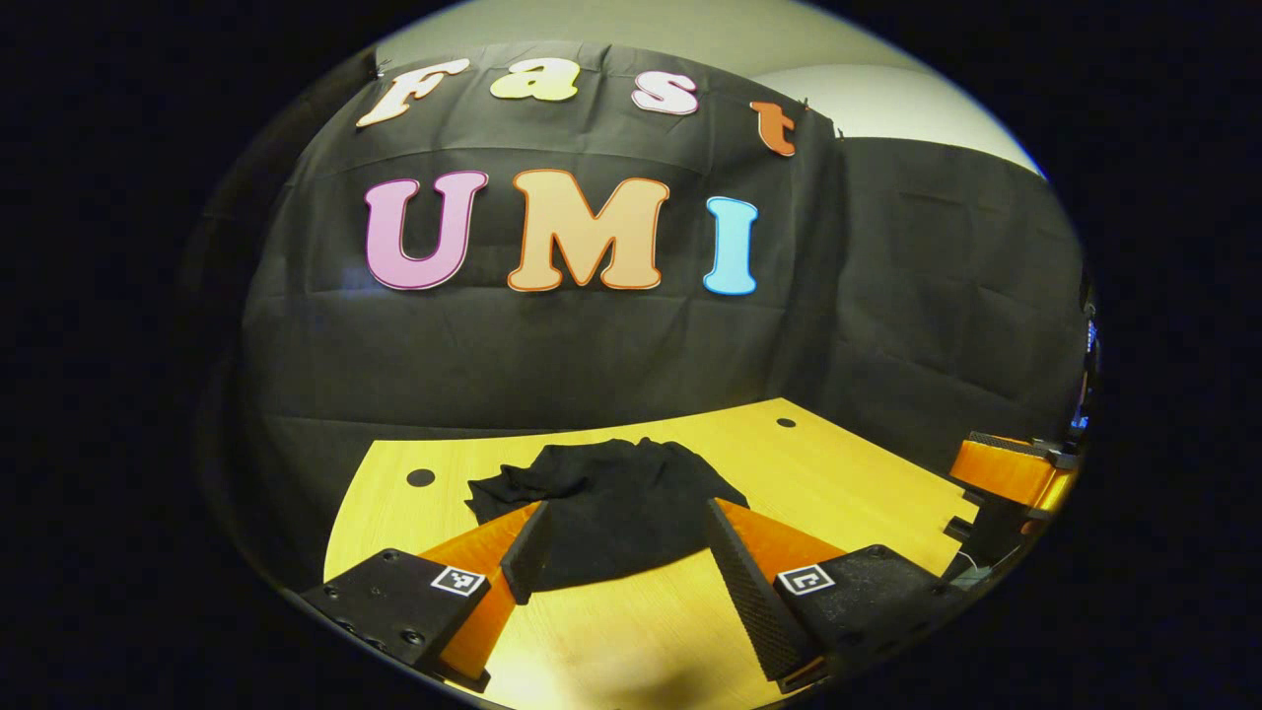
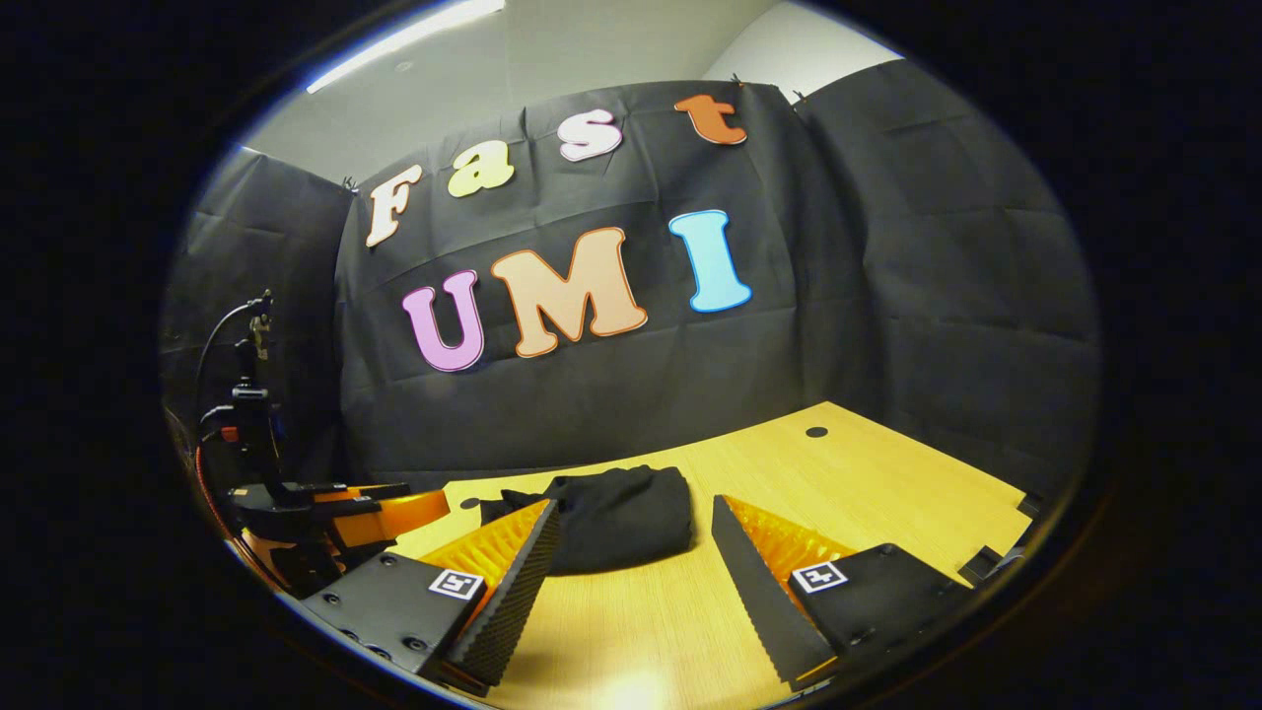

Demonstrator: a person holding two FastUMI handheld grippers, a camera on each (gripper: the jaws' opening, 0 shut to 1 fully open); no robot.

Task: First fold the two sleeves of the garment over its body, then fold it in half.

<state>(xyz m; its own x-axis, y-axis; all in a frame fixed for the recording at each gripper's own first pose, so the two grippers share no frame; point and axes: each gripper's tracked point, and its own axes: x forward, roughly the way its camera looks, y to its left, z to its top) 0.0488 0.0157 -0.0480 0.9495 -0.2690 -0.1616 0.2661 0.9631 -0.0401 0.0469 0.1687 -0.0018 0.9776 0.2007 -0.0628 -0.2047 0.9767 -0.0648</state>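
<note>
A black garment [image 1: 611, 508] lies bunched and folded on the yellow wooden table [image 1: 858, 483], its near edge between my left gripper's fingers. My left gripper [image 1: 623, 523] hovers just in front of it, open, nothing held. In the right gripper view the same garment [image 2: 616, 528] sits as a compact dark bundle, left of centre. My right gripper [image 2: 631, 528] is open beside it, fingers wide apart and empty. The right gripper [image 1: 1006, 473] also appears at the far right of the left gripper view; the left gripper [image 2: 325, 513] appears at the far left of the right gripper view.
The table has round cable holes [image 1: 421, 478] near its back corners [image 2: 816, 432]. Black cloth walls close the booth behind and to the sides. A stand with cables [image 2: 242, 394] rises at the left of the right gripper view. Bare tabletop [image 2: 887, 493] stretches right of the garment.
</note>
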